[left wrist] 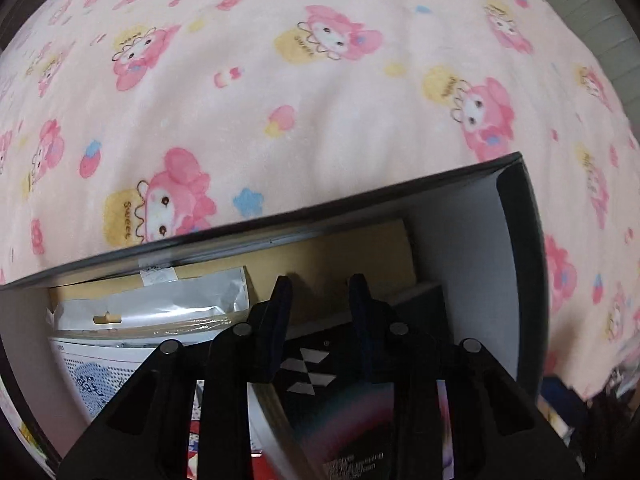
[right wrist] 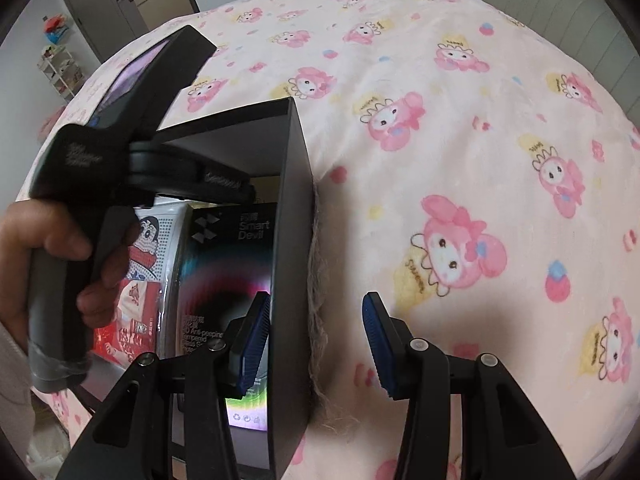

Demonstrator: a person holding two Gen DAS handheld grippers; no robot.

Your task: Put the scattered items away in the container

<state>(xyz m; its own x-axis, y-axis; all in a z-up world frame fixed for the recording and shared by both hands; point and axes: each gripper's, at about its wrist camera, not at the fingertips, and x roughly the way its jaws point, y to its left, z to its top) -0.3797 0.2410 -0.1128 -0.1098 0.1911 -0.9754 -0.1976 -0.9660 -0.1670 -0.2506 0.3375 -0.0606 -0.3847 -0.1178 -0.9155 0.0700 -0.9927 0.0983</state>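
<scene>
In the left wrist view, the box lies open on a pink blanket printed with cartoon figures and the word "Sweet"; at its left end sit a silver pouch and, below it, a white pack with a blue cartoon print (its writing is too blurred to read). The left gripper reaches down into the box, its jaws parted by a narrow gap with nothing between them; directly under its tips lies the black pack, diamond logo up, small text at its lower end unreadable.

In the right wrist view, a hand grasps the left gripper's handle at far left; beside it the cartoon pack shows a boy's face above red print; next comes the black pack, reading "Smart Devil" and lower "Anti-peeping Tempered Glass". The right gripper is spread wide and straddles the box's right wall, left finger inside against the black pack, right finger outside over the blanket, clamping nothing.
</scene>
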